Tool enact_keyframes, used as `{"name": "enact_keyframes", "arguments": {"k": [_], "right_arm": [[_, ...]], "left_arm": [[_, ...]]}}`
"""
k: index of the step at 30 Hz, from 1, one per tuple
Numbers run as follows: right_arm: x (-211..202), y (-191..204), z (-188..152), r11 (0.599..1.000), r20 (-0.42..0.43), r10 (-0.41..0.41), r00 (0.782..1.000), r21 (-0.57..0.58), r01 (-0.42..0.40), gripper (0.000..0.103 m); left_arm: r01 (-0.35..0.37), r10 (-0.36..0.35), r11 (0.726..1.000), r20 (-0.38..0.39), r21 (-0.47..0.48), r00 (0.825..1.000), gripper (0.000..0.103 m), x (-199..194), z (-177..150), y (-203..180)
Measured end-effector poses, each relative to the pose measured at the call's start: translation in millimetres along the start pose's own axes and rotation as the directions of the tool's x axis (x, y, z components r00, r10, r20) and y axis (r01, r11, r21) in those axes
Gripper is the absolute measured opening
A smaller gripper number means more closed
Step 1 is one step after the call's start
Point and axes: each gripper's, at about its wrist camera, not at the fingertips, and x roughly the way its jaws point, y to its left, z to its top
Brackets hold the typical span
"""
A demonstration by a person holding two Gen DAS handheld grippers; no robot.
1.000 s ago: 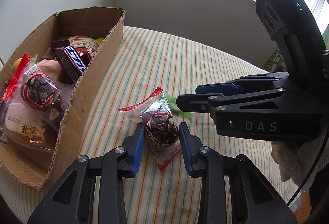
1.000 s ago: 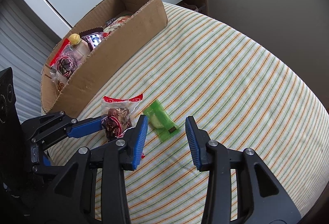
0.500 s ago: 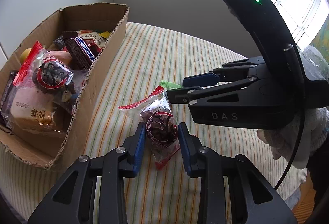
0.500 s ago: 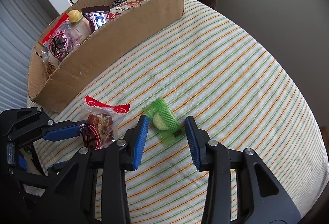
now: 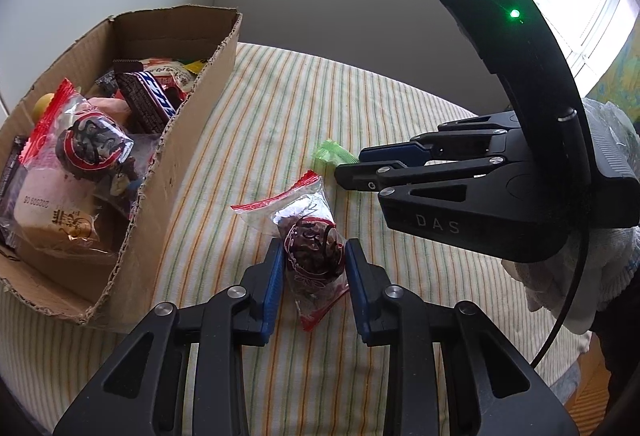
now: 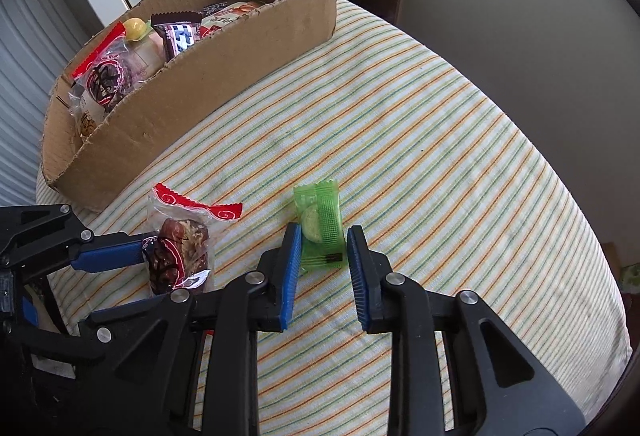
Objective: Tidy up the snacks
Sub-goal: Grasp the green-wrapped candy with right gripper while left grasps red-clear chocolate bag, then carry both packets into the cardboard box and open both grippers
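- Left wrist view: the left gripper has its jaws narrowed onto the date pack, a clear pack with red ends; both blue pads touch its sides, so it is pinched.
- The date pack lies on the striped table, just beside the box, with its red top edge pointing away from the jaws.
- The box is open cardboard with a torn rim; it holds a second red-ended clear pack, a dark chocolate bar, a pale bun in clear wrap and other wrappers too crowded to tell apart.
- The right gripper comes in from the right, its blue tips at the green candy; from here its gap cannot be judged.
- Right wrist view: the right gripper has its jaws spread a little wider than the green candy, which lies flat on the table between the pads; the left pad looks to touch the wrapper, the right pad stands just clear.
- The date pack lies left of the candy, with a blue finger of the left gripper against it.
- The box stands behind both, well apart from the candy, with snacks filling its left half.
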Motion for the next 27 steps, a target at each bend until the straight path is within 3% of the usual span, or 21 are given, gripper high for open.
{"name": "enact_keyframes", "arguments": {"k": [14,27], "right_arm": [[-57.1,-12.0,-11.6,0.999,0.090,-0.007,0.996,0.052,0.002,0.024],[-86.1,18.0,42.6,0.999,0.151,0.001,0.989,0.039,-0.007,0.024]], "left_arm": [[0.058,-0.059,0.998,0.064,0.018,0.996,0.028,-31.6,15.4,-2.4],[-0.005,0.002,1.000,0.135,0.022,0.991,0.028,-85.3,45.6,58.0]]}}
